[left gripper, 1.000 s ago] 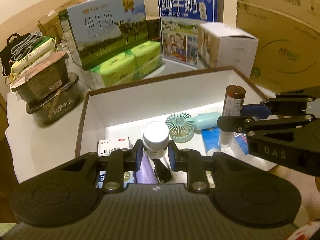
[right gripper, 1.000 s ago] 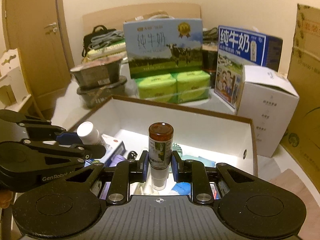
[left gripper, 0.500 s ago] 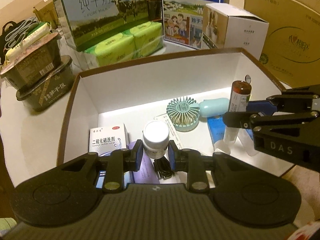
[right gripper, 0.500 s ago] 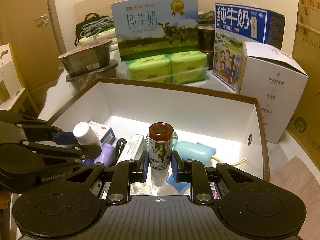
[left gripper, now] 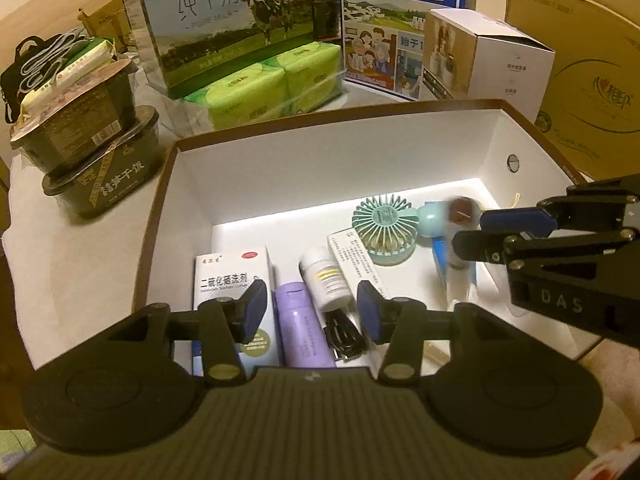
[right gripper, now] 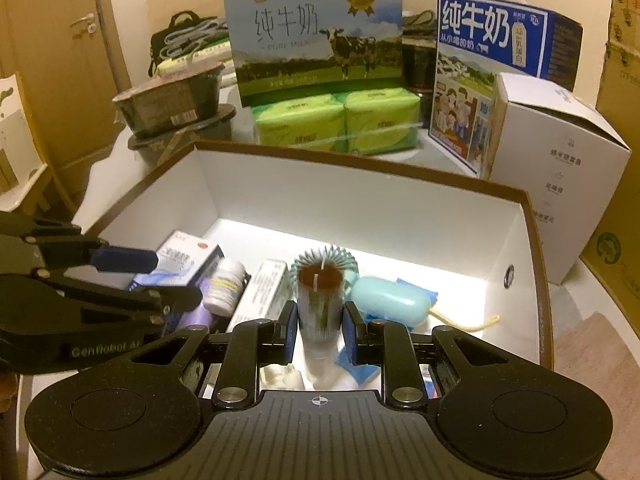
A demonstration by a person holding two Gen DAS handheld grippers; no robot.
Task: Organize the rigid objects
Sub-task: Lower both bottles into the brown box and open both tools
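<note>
Bottles are the matter here: the white pill bottle (left gripper: 325, 280) lies on its side on the floor of the open white box (left gripper: 280, 184), between the pads of your left claw (left gripper: 311, 308), whose jaws are opening and no longer press it. Let them spread fully, then lift straight up so neither pad drags the bottle or snags the black cable (left gripper: 344, 334) just under it.

Your right claw (right gripper: 320, 330) is clamped on the brown-capped spray bottle (right gripper: 320, 300), held upright over the middle of the box, its clear lower end close to the bottom. In my judgement it wants lowering until the base rests before you part the pads; it is tall and narrow, so it may tip against the mint handheld fan (right gripper: 384, 300) just beside it.

Inside the box, along the left wall, lies a white medicine carton (left gripper: 234, 284); next to it a lilac bottle (left gripper: 304, 324), then a slim white carton (left gripper: 356, 264). A blue packet (right gripper: 360, 364) lies near the front.
</note>
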